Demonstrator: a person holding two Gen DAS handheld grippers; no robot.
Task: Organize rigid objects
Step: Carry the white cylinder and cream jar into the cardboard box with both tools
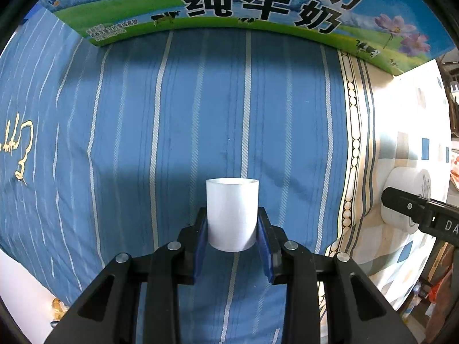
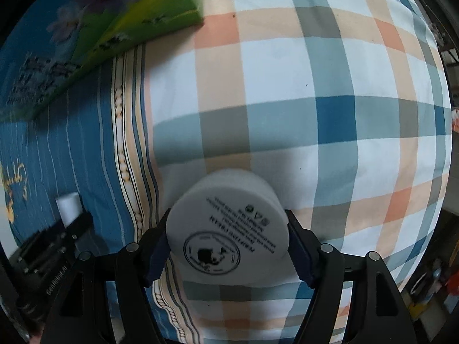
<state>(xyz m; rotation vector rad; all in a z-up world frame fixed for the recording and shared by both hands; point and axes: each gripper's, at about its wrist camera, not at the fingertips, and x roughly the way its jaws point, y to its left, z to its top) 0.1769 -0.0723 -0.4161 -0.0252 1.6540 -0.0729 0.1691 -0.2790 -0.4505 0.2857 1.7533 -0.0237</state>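
We hold one thing in each tool over the bed [image 1: 200, 114]. The left tool [image 1: 233, 229] is clamped narrow on a small white cylinder [image 1: 232, 215], upright, its long axis pointing away from us between the blue pads. The right tool [image 2: 228, 243] grips a white cream jar [image 2: 229, 229] by its sides, tipped so its printed flat face looks back at the camera.

The relation that matters is the milk carton box [image 1: 258, 5]: it lies at the far edge of the blue striped sheet, straight ahead of the left tool and far-left of the right tool, so we judge the left hand nearer. We see only the box's printed outer side; whether it is open, or what it holds, we cannot tell.
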